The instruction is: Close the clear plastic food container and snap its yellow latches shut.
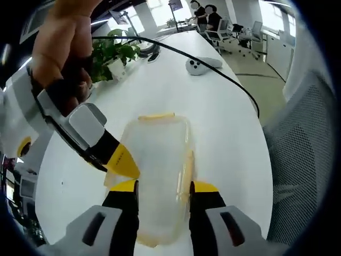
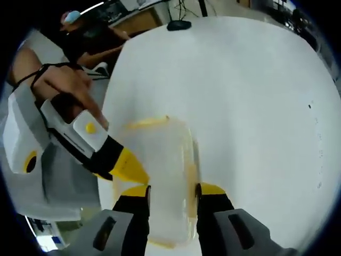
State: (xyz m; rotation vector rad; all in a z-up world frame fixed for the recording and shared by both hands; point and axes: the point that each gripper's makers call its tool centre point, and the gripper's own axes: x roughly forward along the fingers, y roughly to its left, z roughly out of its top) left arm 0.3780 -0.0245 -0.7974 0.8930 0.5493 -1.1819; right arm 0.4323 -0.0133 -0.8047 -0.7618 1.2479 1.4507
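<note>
The clear plastic container point(image 1: 160, 154) lies on the white table point(image 1: 224, 122) with its lid on. One yellow latch point(image 1: 156, 115) sits at its far end and another point(image 1: 187, 168) runs along its right side. My left gripper point(image 1: 162, 186) stands over the near end, jaws apart, the container showing between and under them. My right gripper point(image 1: 127, 165), held by a hand, touches the container's left edge with its yellow tip. In the right gripper view the container point(image 2: 165, 154) lies between the parted jaws of my right gripper point(image 2: 171, 189), and my left gripper point(image 2: 128, 168) meets its left edge.
A potted plant point(image 1: 109, 53), a black cable point(image 1: 213, 69) and a grey controller point(image 1: 200, 65) lie further along the table. A mesh chair point(image 1: 303, 149) stands at the right. People sit at the far end point(image 1: 205, 16). A black stand base point(image 2: 178, 24) rests near the table edge.
</note>
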